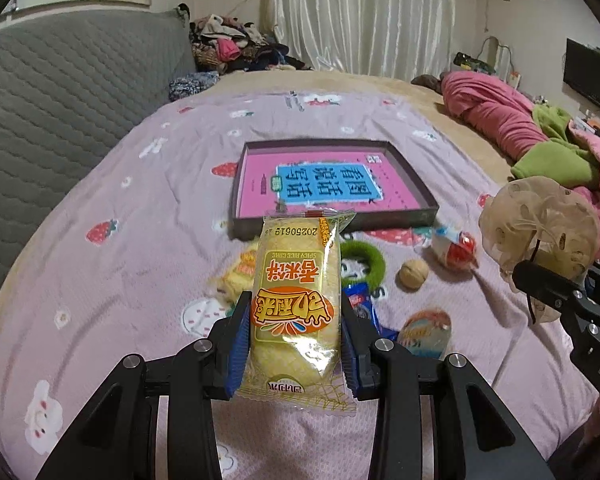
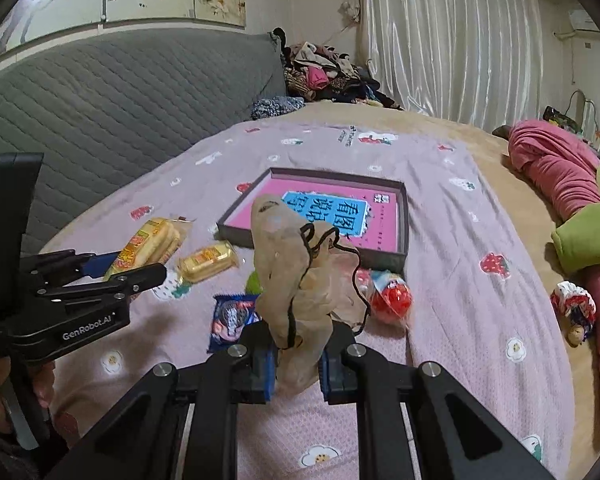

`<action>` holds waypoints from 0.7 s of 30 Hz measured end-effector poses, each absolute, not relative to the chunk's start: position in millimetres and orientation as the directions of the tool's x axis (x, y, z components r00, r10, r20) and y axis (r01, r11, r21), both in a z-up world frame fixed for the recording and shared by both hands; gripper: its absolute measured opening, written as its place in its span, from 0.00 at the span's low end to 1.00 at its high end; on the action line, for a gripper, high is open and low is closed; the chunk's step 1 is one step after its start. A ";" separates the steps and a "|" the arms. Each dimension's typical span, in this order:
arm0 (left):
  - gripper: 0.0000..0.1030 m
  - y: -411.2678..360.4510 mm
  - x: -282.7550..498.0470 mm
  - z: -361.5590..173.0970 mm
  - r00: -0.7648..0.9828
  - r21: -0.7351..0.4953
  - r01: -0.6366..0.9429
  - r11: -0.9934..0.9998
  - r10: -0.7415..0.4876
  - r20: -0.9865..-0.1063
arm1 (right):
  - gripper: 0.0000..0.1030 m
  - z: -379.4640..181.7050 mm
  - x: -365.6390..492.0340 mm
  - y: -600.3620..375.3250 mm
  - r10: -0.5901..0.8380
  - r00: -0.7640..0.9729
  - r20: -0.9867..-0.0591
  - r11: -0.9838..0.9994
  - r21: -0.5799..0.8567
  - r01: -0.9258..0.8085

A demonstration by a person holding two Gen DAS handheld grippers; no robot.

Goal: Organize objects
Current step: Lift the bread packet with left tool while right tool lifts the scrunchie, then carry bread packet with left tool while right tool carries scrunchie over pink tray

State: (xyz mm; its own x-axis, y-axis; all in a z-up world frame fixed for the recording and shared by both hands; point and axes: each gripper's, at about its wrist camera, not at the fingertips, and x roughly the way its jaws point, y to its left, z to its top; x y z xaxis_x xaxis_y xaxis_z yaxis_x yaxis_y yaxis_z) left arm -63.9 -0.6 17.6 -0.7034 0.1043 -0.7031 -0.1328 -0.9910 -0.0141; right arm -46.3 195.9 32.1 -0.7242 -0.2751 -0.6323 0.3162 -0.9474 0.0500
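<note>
My left gripper (image 1: 296, 344) is shut on a yellow rice cake packet (image 1: 296, 300) and holds it above the bed; the same packet (image 2: 148, 248) shows in the right wrist view. My right gripper (image 2: 298, 376) is shut on a beige mesh pouch with a black cord (image 2: 292, 272), lifted over the bedspread; it also shows in the left wrist view (image 1: 540, 224). A dark shallow tray (image 1: 340, 222) with a pink book (image 1: 324, 188) in it lies ahead, also in the right wrist view (image 2: 404, 236).
On the pink bedspread lie a second yellow packet (image 2: 208, 260), a blue cookie packet (image 2: 232, 316), a red and white sweet (image 2: 392, 298), a green ring (image 1: 364, 260), a walnut (image 1: 413, 275) and a round badge (image 1: 426, 334). A grey headboard (image 2: 120, 112) stands left. Pink bedding (image 2: 560, 176) lies right.
</note>
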 end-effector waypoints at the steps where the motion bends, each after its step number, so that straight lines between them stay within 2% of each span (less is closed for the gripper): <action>1: 0.39 -0.2 -65.0 20.8 -0.707 -0.011 -0.133 -0.991 0.103 -0.700 | 0.16 34.6 -47.0 195.7 -0.277 -0.726 -0.629 -0.947 0.050 0.318; 21: 0.39 12.1 -116.6 79.4 -0.738 -0.010 -0.152 -0.988 0.120 -0.664 | 0.16 90.8 -79.2 199.1 -0.268 -0.771 -0.578 -0.949 0.021 0.314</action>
State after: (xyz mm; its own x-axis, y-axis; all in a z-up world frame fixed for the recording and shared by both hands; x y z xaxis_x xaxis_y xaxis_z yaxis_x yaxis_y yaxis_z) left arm -116.6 12.1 79.4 -0.7383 0.1204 -0.6636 -0.1525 -0.9883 -0.0097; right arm -79.2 199.1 90.8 -0.7707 -0.2678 -0.5781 0.3143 -0.9491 0.0207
